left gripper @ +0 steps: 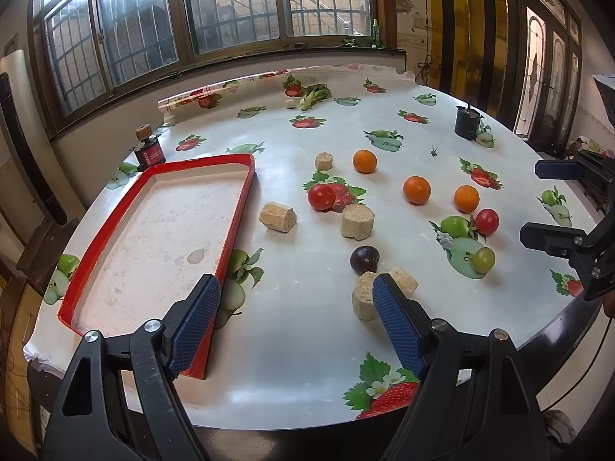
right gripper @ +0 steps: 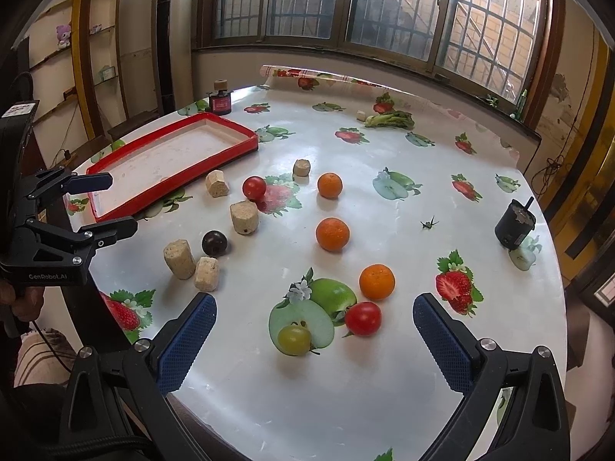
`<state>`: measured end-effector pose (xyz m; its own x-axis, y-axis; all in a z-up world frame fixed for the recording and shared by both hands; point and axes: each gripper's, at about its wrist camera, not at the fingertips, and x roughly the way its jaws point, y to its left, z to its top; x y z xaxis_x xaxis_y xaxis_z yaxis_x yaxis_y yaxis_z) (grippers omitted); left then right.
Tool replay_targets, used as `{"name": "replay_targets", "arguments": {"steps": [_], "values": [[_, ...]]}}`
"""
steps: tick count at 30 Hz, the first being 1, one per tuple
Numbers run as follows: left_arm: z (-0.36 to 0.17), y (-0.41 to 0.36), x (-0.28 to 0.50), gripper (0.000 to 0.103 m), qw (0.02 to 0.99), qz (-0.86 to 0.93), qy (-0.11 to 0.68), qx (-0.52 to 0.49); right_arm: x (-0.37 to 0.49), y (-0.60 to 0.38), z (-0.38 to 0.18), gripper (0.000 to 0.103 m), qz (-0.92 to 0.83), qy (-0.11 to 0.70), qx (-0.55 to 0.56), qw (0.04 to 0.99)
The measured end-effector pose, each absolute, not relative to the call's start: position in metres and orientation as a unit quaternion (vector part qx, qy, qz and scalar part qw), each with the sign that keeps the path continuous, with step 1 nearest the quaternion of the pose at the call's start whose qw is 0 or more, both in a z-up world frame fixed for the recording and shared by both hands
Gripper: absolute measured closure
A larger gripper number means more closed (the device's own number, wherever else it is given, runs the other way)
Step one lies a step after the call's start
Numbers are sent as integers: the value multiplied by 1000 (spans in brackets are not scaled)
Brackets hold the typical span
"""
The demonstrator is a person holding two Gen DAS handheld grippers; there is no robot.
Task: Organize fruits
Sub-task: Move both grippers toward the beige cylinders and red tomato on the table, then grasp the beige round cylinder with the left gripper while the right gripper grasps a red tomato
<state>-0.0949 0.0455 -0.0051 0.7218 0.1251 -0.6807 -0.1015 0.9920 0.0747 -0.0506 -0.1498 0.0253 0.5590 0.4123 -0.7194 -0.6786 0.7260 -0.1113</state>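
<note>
Both grippers, left gripper (left gripper: 296, 315) and right gripper (right gripper: 313, 334), hang released; the left's pad (left gripper: 396, 330) partly hides a beige cork-like cylinder (left gripper: 363, 299) at its one o'clock.

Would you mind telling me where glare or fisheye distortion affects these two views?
Left wrist view: the windows blow out at top left, and the table edge bows strongly. Right wrist view: window light glares off the tablecloth at the far edge; the frame's corners go black.
</note>
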Motion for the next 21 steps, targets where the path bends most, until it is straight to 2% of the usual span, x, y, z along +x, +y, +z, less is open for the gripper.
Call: {"name": "replay_targets", "arguments": {"steps": [21], "values": [[-10,45,-91,21,924,51,379,12,-48,-152,20,0,320,355,-184,859]]}}
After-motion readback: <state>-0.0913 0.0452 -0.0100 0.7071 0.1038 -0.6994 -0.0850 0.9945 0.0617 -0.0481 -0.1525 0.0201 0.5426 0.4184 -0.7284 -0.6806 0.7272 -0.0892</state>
